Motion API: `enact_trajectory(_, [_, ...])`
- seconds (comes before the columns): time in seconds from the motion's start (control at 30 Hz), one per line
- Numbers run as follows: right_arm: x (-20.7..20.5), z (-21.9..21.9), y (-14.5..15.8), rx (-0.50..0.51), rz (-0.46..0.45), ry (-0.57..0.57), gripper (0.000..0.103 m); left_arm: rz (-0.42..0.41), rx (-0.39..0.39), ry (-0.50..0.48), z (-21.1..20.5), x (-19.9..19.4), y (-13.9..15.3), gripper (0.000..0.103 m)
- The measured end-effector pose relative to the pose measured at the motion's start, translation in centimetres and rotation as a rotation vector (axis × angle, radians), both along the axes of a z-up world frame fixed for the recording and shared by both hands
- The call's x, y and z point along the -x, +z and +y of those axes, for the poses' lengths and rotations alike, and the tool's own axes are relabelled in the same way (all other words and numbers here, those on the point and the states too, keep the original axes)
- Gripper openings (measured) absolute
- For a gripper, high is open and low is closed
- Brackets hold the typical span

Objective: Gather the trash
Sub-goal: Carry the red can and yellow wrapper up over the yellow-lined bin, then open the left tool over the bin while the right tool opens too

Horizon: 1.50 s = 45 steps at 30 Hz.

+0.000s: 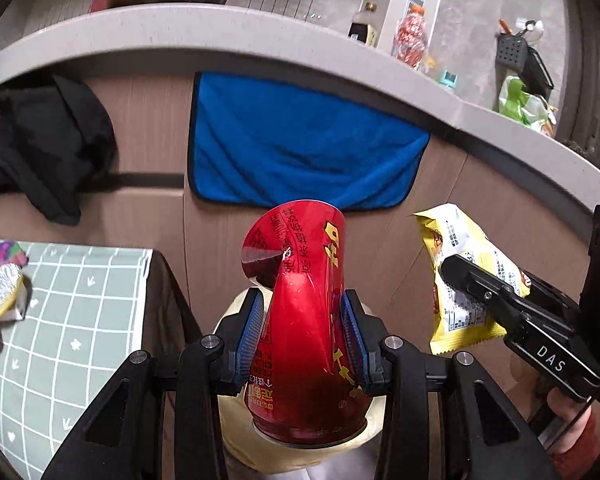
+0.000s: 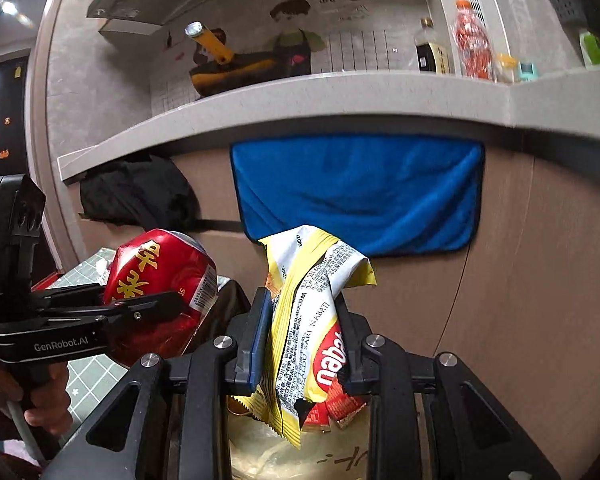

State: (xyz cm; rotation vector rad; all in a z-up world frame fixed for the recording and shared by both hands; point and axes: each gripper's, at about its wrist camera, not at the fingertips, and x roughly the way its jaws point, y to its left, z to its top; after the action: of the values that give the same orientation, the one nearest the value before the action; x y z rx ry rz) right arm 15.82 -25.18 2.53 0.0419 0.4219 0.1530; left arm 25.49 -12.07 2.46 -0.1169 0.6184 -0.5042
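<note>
Pinching a crushed red can (image 1: 304, 320), left fingers (image 1: 350, 334); right fingers (image 2: 259, 332) clamped on yellow wrapper (image 2: 308, 344).

Ahead at twelve o'clock the blue towel (image 1: 300, 140) and cabinet front block passage; the bench edge (image 1: 259, 36) overhangs; open air lies between both tongs.

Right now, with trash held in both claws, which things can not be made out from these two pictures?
- Bag or bin under the red cup: in both views only a pale yellowish patch shows, covered by the claws and trash.
- Yellow wrapper: its lower end is hidden behind the right claw.
- Small trash on the green checked mat: cut off by the left view's edge.
- Bottle labels on the counter: too small.
</note>
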Motion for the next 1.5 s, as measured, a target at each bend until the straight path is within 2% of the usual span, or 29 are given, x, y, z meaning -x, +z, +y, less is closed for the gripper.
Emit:
enact_trajectory(0.53, [-3.2, -0.5, -3.0, -0.049, 0.095, -0.001, 0.027, 0.108, 0.006, -0.021, -0.6, -3.0, -3.0, 0.041])
enact_trajectory(0.7, [-3.6, -0.6, -3.4, -0.057, 0.106, -0.005, 0.031, 0.129, 0.022, -0.042, -0.9, -3.7, -3.6, 0.041])
enact_trajectory(0.77, [-3.7, -0.8, -3.6, -0.069, 0.107, -0.007, 0.037, 0.142, 0.03, -0.062, -1.1, -4.2, -3.9, 0.045])
enact_trajectory(0.83, [-4.0, -1.0, -3.7, -0.078, 0.11, -0.012, 0.043, 0.153, 0.028, -0.067, -1.2, -4.8, -4.4, 0.059])
enact_trajectory(1.03, [-4.2, -1.5, -4.3, -0.084, 0.122, -0.057, 0.046, 0.16, 0.025, -0.015, 0.1, -5.4, -4.3, 0.06])
enact_trajectory(1.2, [-3.7, -1.7, -4.2, -0.088, 0.12, -0.072, 0.046, 0.109, -0.018, 0.051, 3.1, -3.9, -2.8, 0.06])
enact_trajectory(1.33, [-3.4, -1.1, -4.0, -0.092, 0.113, -0.068, 0.046, 0.094, -0.035, 0.126, 7.4, -1.8, -2.3, 0.06])
enact_trajectory(1.5, [-3.2, 0.9, -3.6, -0.087, 0.11, -0.031, 0.046, 0.097, -0.029, 0.251, 14.6, 1.2, -2.2, 0.06])
